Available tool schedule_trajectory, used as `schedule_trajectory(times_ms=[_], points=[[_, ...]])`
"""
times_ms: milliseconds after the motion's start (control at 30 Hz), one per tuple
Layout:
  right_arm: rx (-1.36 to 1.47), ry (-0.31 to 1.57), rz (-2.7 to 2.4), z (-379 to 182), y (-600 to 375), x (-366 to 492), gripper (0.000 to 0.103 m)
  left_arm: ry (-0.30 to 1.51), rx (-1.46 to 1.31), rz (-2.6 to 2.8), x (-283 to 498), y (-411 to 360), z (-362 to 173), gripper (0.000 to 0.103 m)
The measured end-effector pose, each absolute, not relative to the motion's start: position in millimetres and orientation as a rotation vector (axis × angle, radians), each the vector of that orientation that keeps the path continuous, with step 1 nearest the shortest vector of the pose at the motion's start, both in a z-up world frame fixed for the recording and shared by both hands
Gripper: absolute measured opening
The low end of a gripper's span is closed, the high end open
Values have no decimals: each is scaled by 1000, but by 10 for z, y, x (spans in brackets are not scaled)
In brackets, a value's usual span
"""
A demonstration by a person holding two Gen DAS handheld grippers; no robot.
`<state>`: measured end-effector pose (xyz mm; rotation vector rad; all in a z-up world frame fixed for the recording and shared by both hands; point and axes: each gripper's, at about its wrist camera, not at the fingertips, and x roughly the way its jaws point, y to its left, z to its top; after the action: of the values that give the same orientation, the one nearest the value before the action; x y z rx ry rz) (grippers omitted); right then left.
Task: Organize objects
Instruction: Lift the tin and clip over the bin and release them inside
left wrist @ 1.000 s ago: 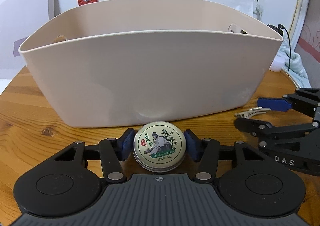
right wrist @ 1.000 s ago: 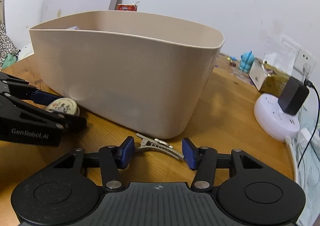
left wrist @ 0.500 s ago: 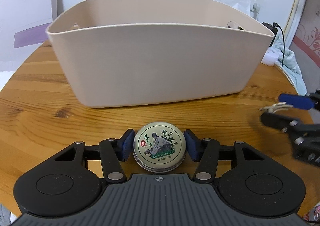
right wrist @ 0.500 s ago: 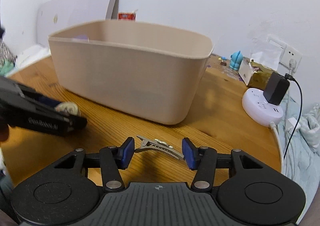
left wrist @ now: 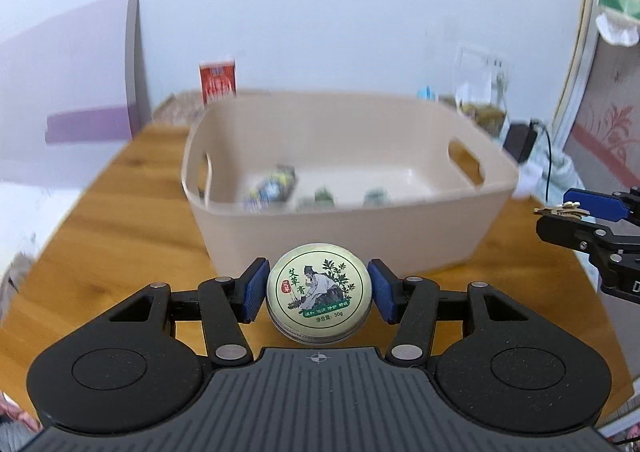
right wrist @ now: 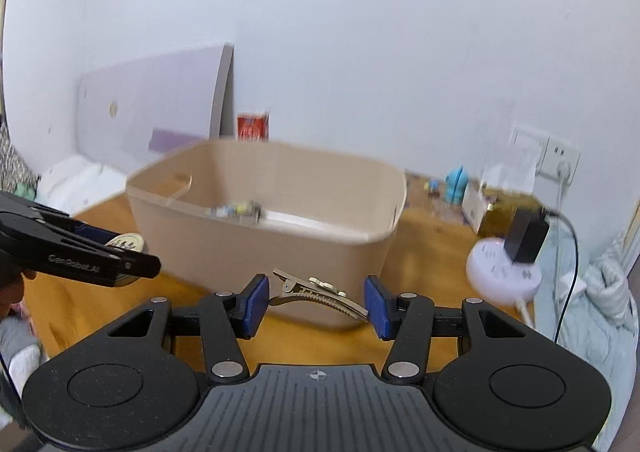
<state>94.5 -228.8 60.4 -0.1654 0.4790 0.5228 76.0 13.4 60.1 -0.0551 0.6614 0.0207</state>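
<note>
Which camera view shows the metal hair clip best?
The right wrist view: the hair clip lies sideways between the right gripper pads, showing its whole length. The left wrist view shows only its small tip at the right edge.

Behind your worktop [left wrist: 120,220] — warm wood with visible grain — stands a plain white wall [right wrist: 360,32], evenly lit. A pale lilac board [right wrist: 160,96] leans against it at the left. At the right you have a wall socket [right wrist: 560,156], a round white power strip [right wrist: 504,272] with a black adapter [right wrist: 526,236] plugged in, and crumpled light cloth [right wrist: 600,304] at the edge.
</note>
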Motion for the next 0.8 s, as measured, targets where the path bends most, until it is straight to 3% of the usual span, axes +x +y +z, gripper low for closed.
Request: schedule_trajectory(times_ms=[333, 800], points=[[-129, 411, 502, 912, -2128, 1330, 49, 584, 13, 68, 1276, 179, 1035, 55], [-142, 541, 481, 615, -1682, 1999, 50, 785, 11, 52, 2201, 222, 504, 55]])
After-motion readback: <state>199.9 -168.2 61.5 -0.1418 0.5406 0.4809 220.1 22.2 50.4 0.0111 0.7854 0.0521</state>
